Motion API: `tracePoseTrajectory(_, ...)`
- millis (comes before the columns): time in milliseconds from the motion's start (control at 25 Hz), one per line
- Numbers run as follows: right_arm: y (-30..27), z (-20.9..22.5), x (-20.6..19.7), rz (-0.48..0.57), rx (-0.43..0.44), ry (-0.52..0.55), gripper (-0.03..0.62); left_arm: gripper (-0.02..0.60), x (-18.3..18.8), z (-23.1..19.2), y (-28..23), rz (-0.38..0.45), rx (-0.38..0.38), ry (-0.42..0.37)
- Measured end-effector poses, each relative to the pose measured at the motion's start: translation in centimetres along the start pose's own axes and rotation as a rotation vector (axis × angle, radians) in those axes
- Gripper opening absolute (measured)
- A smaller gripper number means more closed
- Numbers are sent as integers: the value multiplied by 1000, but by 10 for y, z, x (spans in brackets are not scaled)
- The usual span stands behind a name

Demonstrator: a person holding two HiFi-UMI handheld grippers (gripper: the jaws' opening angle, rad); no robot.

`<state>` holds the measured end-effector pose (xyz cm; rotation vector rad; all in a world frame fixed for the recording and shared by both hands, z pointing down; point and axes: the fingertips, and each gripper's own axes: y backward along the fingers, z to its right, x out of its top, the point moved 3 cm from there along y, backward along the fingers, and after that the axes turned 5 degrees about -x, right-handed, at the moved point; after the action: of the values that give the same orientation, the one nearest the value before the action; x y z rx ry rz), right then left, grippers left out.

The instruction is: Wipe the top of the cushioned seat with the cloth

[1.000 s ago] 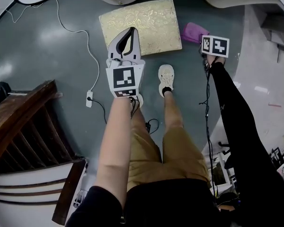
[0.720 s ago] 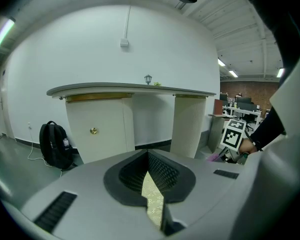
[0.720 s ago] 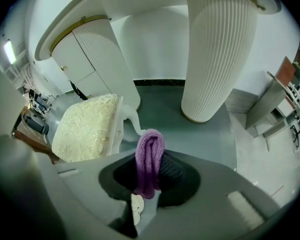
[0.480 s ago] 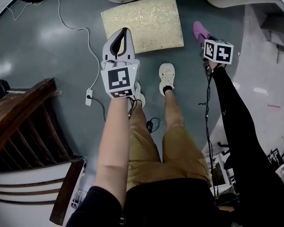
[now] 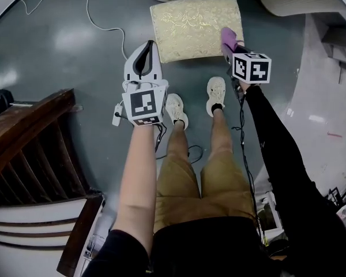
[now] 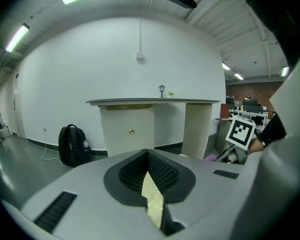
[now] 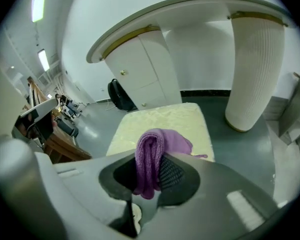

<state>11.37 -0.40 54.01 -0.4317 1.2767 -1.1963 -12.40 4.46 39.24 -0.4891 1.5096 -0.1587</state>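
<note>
Head view: right gripper clenched on purple cloth, hanging at near right corner of gold seat. Left gripper out over grey floor, just beside seat's near left corner, apart from it. Cloth touching seat or just above it: cannot tell from here.

Left gripper view: jaws drawn together, nothing gripped. Only a sliver of gold seat showing through the slit below.

Right gripper view: cloth bunched and pinched between jaws. Seat top just ahead and below, bare.

Step in hand: bringing cloth onto seat; wiping itself likely not begun. Next, probably: lower cloth flat onto top, then sweep across toward far left edge, with a firm grip so the bunch does not slip out.

Against a second ago: cloth then off seat's right side, now at its corner. Left gripper then overlapping seat's near edge, now off to the left.
</note>
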Motion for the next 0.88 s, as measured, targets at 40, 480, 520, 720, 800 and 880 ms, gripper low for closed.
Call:
tracePoseTrajectory(40, -4, -21, -2, -4, 25, 5, 61, 7, -1, -7, 8, 2, 3, 3)
tracePoseTrajectory(480, -61, -231, -35, -99, 320, 78, 61, 8, -20, -57, 68, 7, -16, 0)
tracePoseTrajectory(520, -71, -229, -38, -122, 290, 66, 61, 8, -22, -58, 70, 6, -21, -1)
tracePoseTrajectory(720, -107, -187, -49, -216, 109, 43, 61, 6, -35, -70, 67, -5, -11, 17)
tracePoseTrajectory(800, -104, -173, -50, -218, 90, 41, 61, 8, -41, -69, 67, -17, -10, 27)
tracePoseTrajectory(880, -99, -155, -49, -212, 79, 31, 61, 6, -43, -62, 63, -24, -15, 32)
